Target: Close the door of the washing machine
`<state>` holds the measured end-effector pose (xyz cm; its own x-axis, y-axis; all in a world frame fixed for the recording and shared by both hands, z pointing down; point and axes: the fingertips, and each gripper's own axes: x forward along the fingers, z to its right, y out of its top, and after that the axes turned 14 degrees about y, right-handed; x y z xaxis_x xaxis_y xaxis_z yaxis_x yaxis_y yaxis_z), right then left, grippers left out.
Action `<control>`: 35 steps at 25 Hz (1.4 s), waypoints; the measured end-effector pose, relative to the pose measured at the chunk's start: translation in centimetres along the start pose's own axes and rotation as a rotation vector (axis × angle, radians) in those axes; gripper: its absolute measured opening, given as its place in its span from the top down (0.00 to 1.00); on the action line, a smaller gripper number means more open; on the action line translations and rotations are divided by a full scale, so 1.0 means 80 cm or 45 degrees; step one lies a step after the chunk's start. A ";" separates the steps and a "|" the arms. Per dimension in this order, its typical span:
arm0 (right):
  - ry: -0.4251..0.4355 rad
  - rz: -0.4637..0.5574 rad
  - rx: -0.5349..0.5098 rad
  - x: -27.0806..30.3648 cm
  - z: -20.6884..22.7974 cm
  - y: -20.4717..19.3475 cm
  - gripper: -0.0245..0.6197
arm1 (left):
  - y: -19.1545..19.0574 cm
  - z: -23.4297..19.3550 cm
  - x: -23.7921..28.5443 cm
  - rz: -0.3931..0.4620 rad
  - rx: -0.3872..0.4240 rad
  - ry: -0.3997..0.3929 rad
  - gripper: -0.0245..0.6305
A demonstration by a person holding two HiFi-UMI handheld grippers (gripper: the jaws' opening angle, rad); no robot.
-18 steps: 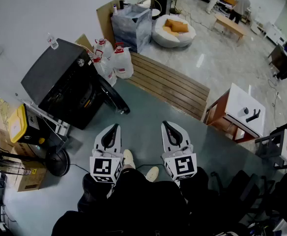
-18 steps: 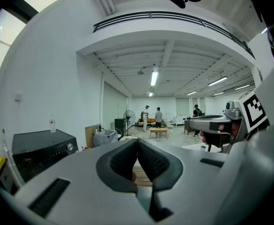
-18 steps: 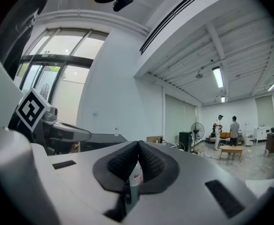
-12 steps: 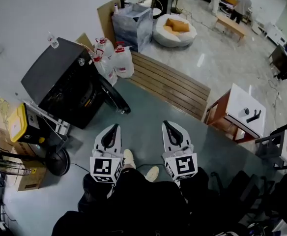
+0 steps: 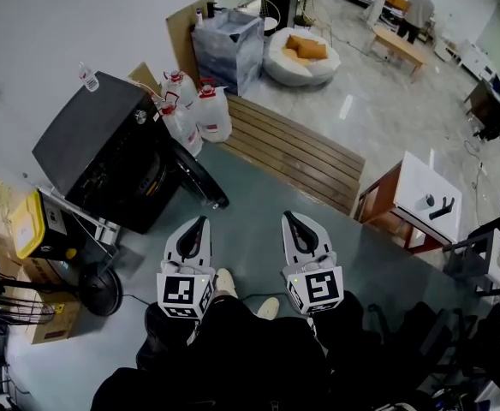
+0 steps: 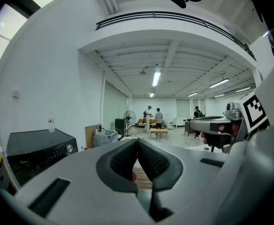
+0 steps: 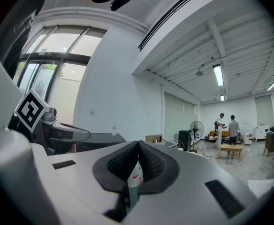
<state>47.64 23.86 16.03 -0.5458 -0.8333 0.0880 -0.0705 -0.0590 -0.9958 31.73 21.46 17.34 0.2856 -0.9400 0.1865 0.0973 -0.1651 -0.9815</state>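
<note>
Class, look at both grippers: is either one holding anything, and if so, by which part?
Nothing is held: the left gripper and the right gripper are both shut and empty.

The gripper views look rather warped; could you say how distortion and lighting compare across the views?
Left gripper view: strong fisheye, black corners, ceiling light glaring. Right gripper view: same bowing, windows very bright. Head view: milder curve, a pale reflection on the floor.
</note>
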 end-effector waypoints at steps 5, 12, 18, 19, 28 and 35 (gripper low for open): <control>-0.006 0.002 -0.007 0.054 0.011 0.017 0.94 | 0.014 -0.038 0.039 0.009 -0.006 0.001 0.93; 0.013 0.000 -0.017 0.154 0.001 0.040 0.94 | 0.033 -0.119 0.091 0.016 -0.011 0.008 0.93; 0.042 -0.025 -0.029 0.231 -0.025 0.043 0.94 | 0.029 -0.189 0.117 0.005 -0.035 0.022 0.93; 0.048 -0.030 -0.032 0.244 -0.030 0.043 0.94 | 0.027 -0.201 0.121 0.003 -0.040 0.024 0.93; 0.095 -0.105 0.011 0.309 -0.048 0.003 0.94 | -0.020 -0.257 0.137 -0.091 -0.072 0.070 0.93; 0.189 -0.203 0.017 0.366 -0.038 -0.058 0.94 | -0.078 -0.278 0.176 -0.191 -0.123 0.138 0.93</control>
<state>29.45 1.36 23.28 -0.6459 -0.7225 0.2466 -0.1551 -0.1921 -0.9690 13.92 2.59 25.09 0.1703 -0.9285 0.3301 0.0375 -0.3286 -0.9437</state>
